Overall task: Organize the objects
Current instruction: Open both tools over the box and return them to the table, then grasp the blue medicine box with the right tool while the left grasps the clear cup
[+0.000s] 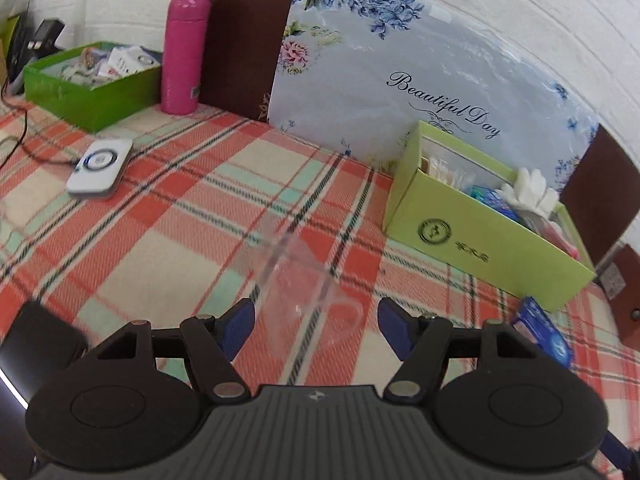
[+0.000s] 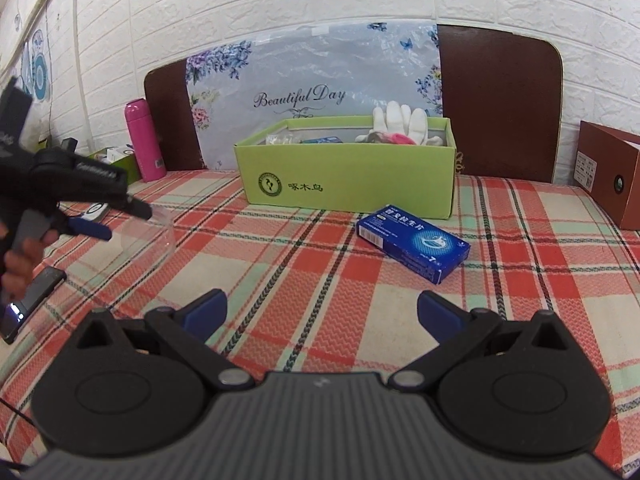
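Observation:
A clear plastic bag [image 1: 308, 280] lies blurred on the plaid tablecloth just ahead of my left gripper [image 1: 316, 320], which is open, its blue pads either side of the bag's near end. The bag also shows in the right wrist view [image 2: 148, 236], in front of the left gripper [image 2: 92, 220]. A blue medicine box [image 2: 412, 242] lies in front of the light green box [image 2: 348, 172], which holds white gloves [image 2: 400, 120] and packets. My right gripper [image 2: 320, 312] is open and empty over the cloth, short of the blue box. The blue box also shows in the left wrist view [image 1: 544, 328].
A pink bottle [image 1: 186, 52] and a dark green box [image 1: 88, 80] of small items stand at the back left. A white device [image 1: 100, 168] with a cable lies nearby. A dark phone [image 2: 32, 296] lies at the left. A brown box [image 2: 612, 176] stands at the right.

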